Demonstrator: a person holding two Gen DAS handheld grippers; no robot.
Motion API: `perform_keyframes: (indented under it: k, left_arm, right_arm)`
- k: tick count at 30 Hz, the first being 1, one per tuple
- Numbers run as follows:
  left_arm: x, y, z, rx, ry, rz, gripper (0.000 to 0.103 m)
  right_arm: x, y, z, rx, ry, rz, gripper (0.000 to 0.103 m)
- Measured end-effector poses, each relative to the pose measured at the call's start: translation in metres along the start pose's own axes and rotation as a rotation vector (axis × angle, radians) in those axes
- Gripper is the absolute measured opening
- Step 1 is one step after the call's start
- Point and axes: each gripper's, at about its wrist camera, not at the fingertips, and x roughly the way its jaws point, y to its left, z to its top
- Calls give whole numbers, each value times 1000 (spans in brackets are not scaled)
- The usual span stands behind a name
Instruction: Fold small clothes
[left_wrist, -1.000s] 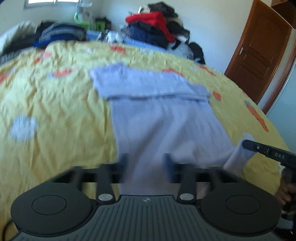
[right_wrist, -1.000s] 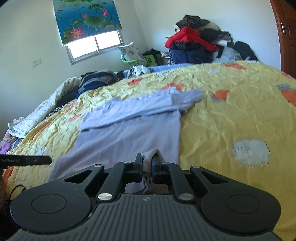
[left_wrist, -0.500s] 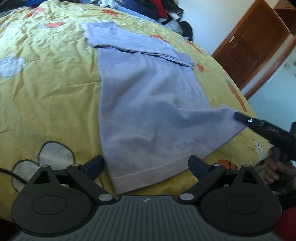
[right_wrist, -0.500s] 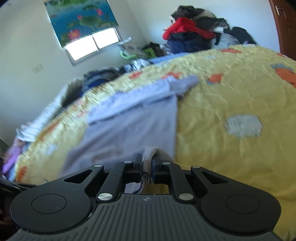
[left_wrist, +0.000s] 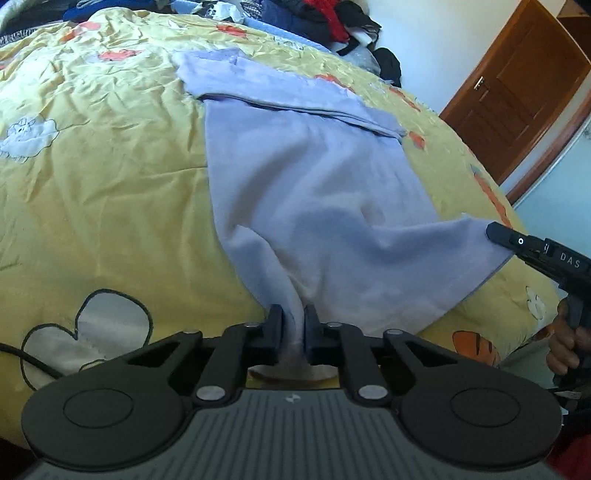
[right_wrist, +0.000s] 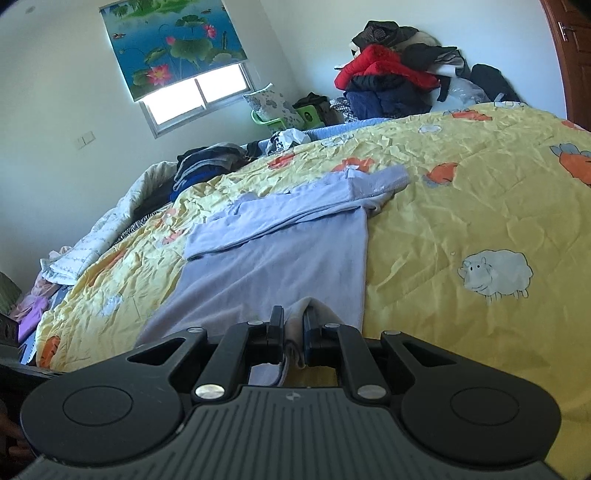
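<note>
A pale lilac top (left_wrist: 314, 177) lies flat on the yellow bedspread (left_wrist: 103, 155), its sleeves folded across the far end. My left gripper (left_wrist: 293, 325) is shut on the near left corner of its hem, which bunches between the jaws. My right gripper (right_wrist: 293, 328) is shut on the near right hem corner of the same top (right_wrist: 280, 258). The right gripper also shows in the left wrist view (left_wrist: 496, 230) at the right, holding that corner a little above the bed.
Piles of clothes (right_wrist: 399, 81) sit at the far side of the bed, more (right_wrist: 207, 162) at the far left. A wooden door (left_wrist: 517, 85) stands to the right. The bed edge drops away below the hem.
My left gripper was open over the hem half a second ago; it has moved in and closed on the left hem corner. The right gripper has kept its hold.
</note>
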Motion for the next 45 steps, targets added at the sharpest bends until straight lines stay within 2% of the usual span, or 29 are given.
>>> perform_keyframes:
  k: [3,8,15,18,21,23,25,26,27,29,31,33,36,37,42,43,45]
  left_arm:
    - [-4,-7,0,39,-34,29,6]
    - [-18,-23,18,103,-162,28,5]
    - [-26,-36,59,121,-325,59,5]
    - [-30,-34,70,96,-347,65,5]
    - [-31,-19,70,48,-250,-27,6]
    - [-29,-1,64,-19,-157,-81,11]
    - [-27,21,52,-105,-56,-96,30]
    - [-26,32,46,-150,-8,-101,61]
    - [-24,46,38,-208,37,-123,85]
    - [-22,68,23,-299,80,-205,87]
    - [-15,87,12,-383,133,-333,87]
    - [-6,101,5,-443,126,-466,94]
    - [11,104,4,-468,148,-672,95]
    - [15,102,4,-466,150,-706,95]
    - [39,77,13,-417,167,-777,95]
    - [40,72,15,-413,165,-760,95]
    - [31,64,21,-409,190,-627,95]
  right_arm:
    - [0,0,-1,0,1,-4,13]
    - [-1,-1,3,-10,-17,0,13]
    - [7,0,24,-29,-71,-3,13]
    - [13,0,33,-36,-84,-11,13]
    - [14,1,35,-37,-84,1,13]
    - [13,1,31,-49,-79,-7,13]
    - [13,-2,27,-39,-62,-16,13]
    - [14,-4,25,-28,-55,-15,13]
    - [14,-6,24,-18,-49,-15,13]
    - [14,-8,21,-5,-41,-14,13]
    - [15,-6,20,-9,-37,-17,14]
    - [16,-2,18,-19,-34,-14,14]
    - [18,1,16,-24,-27,-5,14]
    - [19,2,16,-26,-24,-4,14]
    - [23,4,15,-23,-13,3,15]
    - [24,4,15,-22,-11,4,15]
    - [24,6,15,-24,-9,7,16]
